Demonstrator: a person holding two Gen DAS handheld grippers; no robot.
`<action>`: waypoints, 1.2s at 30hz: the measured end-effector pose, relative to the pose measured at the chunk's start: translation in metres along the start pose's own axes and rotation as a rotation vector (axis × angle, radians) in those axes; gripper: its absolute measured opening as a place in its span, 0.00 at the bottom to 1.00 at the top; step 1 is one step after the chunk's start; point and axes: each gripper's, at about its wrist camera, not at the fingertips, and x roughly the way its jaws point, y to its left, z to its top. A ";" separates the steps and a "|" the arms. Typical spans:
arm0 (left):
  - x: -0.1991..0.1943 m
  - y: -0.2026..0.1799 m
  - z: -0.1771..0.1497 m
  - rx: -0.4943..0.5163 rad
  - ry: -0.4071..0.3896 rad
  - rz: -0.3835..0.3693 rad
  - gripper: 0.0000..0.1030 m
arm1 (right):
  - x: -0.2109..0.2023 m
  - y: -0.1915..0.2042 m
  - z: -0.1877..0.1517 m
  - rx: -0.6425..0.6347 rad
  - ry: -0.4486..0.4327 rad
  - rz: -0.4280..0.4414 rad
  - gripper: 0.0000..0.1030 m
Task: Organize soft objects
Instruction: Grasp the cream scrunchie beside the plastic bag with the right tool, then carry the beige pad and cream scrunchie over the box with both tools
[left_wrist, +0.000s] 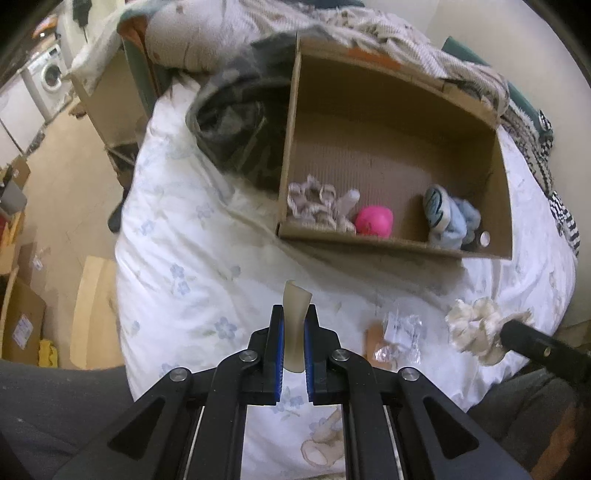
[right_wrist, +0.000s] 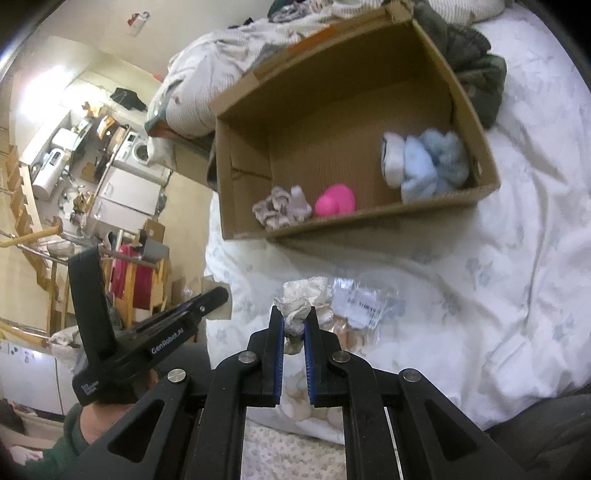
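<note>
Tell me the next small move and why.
Probably carry the left hand-held gripper forward over the box and release. It is shut on the beige tube, above the bedding and short of the box, where other soft things already lie.

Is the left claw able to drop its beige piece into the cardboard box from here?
Probably yes. The left claw grips the beige piece, and the cardboard box ahead is open-topped, with only bare bedding between them.

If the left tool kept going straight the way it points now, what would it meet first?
Probably the near wall of the cardboard box. The left tool, shut on a beige soft piece, points over bare floral bedding toward it. Depth is uncertain.
</note>
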 end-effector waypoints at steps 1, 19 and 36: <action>-0.004 0.000 0.002 0.001 -0.015 -0.002 0.08 | -0.003 0.000 0.004 0.000 -0.011 0.002 0.11; -0.051 -0.029 0.083 0.080 -0.160 -0.050 0.08 | -0.036 -0.001 0.083 -0.046 -0.144 0.024 0.11; 0.024 -0.040 0.098 0.118 -0.096 -0.093 0.09 | 0.009 -0.033 0.102 -0.017 -0.117 -0.024 0.11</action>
